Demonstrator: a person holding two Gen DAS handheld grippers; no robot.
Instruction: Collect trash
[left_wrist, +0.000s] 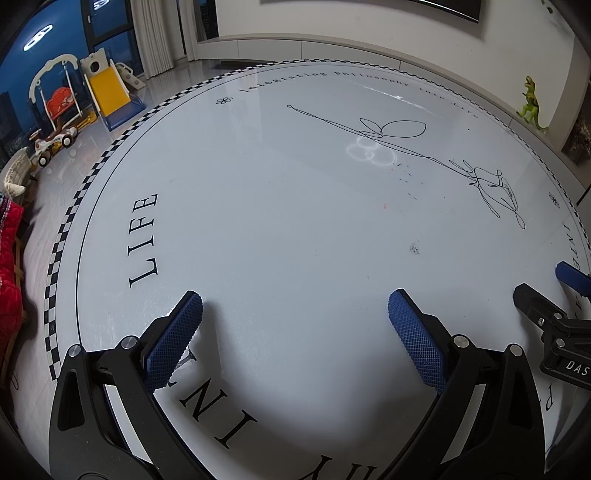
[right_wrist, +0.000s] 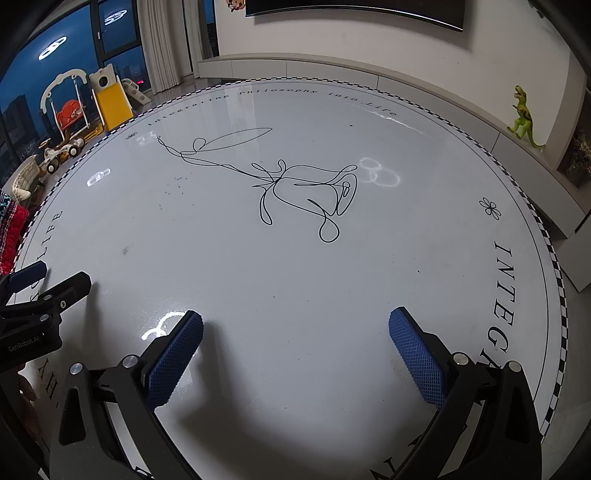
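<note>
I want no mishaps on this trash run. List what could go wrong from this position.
1. The left gripper and right gripper hover side by side, both open and empty; the right one's fingers sit close beside the left, so a sideways reach may knock them together.
2. No trash shows on the round table, only small specks; they may be too fine to pinch.

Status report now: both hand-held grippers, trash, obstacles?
Left hand-held gripper open, empty. Right hand-held gripper open, empty. No trash visible on round white printed table. Nothing in the way.
</note>
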